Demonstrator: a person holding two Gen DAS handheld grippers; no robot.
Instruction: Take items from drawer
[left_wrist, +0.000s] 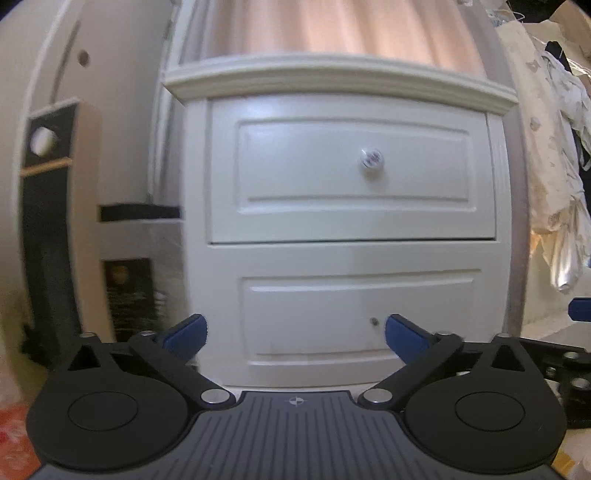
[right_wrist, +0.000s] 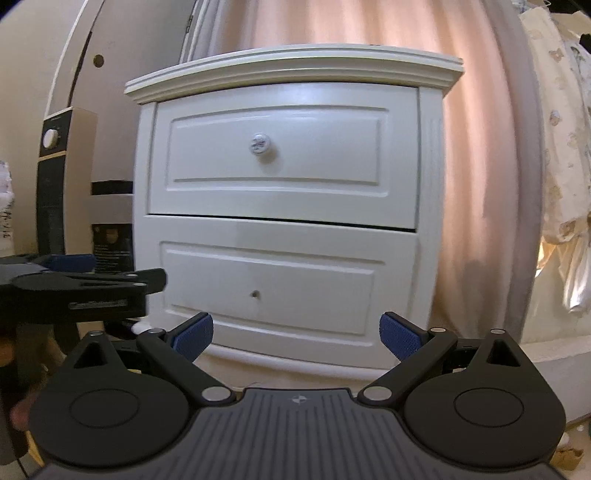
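Both grippers are held low and level, aimed at a white nightstand (left_wrist: 347, 229). The left gripper (left_wrist: 295, 334) has its blue-padded fingers (left_wrist: 186, 332) spread wide with nothing between them; the right gripper (right_wrist: 295, 334) is spread the same way and also empty. In the right wrist view the left gripper shows at the left edge, just beside the nightstand's lower left corner.

The top drawer (right_wrist: 284, 155) sits above and ahead of both grippers, apart from them, with a round pale knob (right_wrist: 261, 144) at its centre. It looks shut, though a thin dark gap runs under it. The lower drawer (left_wrist: 362, 317) has only a small hole (left_wrist: 375, 321) at its centre.

A pink curtain (right_wrist: 480, 184) hangs behind and to the right; a tall dark-and-cream appliance (left_wrist: 48, 206) stands left. Bare floor lies between the grippers and the nightstand.
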